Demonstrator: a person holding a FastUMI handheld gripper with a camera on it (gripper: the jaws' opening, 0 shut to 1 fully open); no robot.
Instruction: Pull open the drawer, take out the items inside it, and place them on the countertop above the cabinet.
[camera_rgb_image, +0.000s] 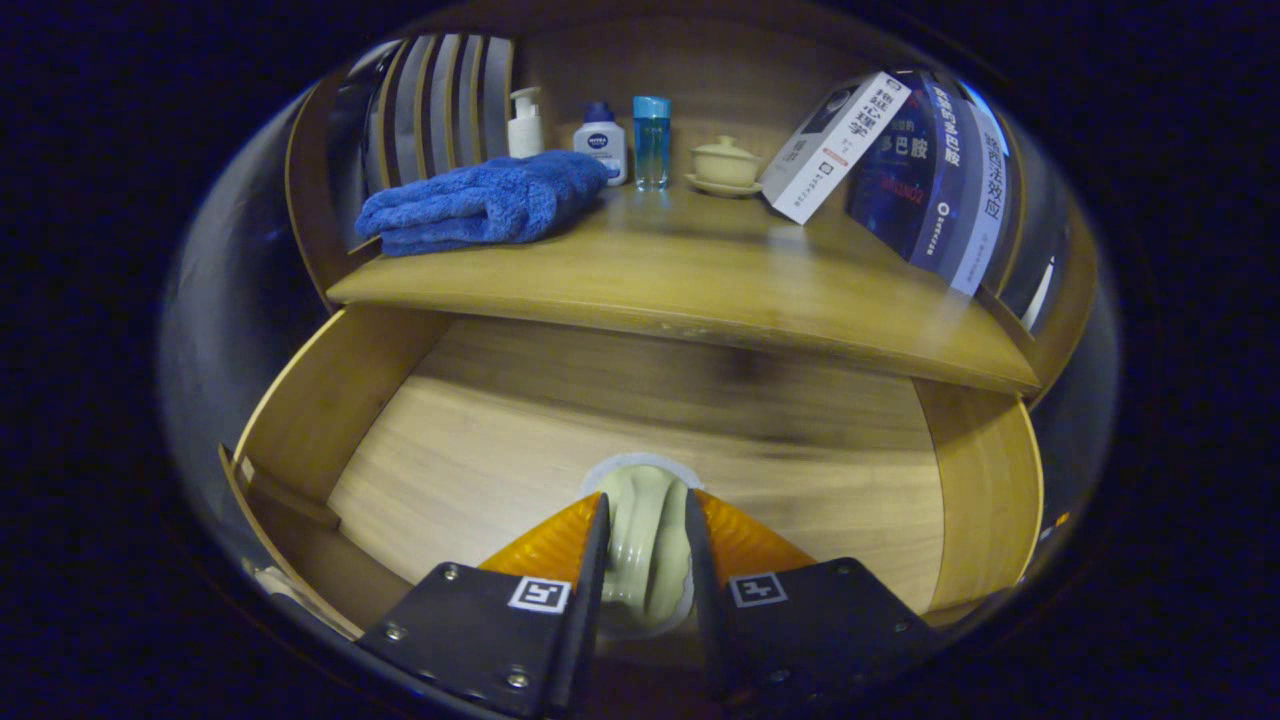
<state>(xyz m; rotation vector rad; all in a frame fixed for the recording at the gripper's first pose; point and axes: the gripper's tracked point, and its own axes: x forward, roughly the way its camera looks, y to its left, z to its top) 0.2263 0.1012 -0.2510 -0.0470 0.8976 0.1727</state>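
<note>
You are holding the tool (645, 545) low over the open drawer (500, 440), and its fingers are closing narrowly on a pale green ceramic piece (645, 540) that sits between them. Both seem to be pressing its sides, though the blur there is making contact hard to confirm. The piece looks like a small lid or cup seen edge-on, its long axis running forward along the fingers, with a pale rim showing around it.

The relation you are working with now is up and forward: the table (700, 275) above the cabinet is lying beyond the fingers and higher than the drawer floor, so the piece is needing to rise over the table's front edge before going ahead.

Counting for you: one item in the drawer, the one in the tool. On the table you are seeing one folded blue towel (480, 200), three bottles (600, 140), one lidded ceramic cup on a saucer (724, 165), and leaning books (900, 160), at least three.
</note>
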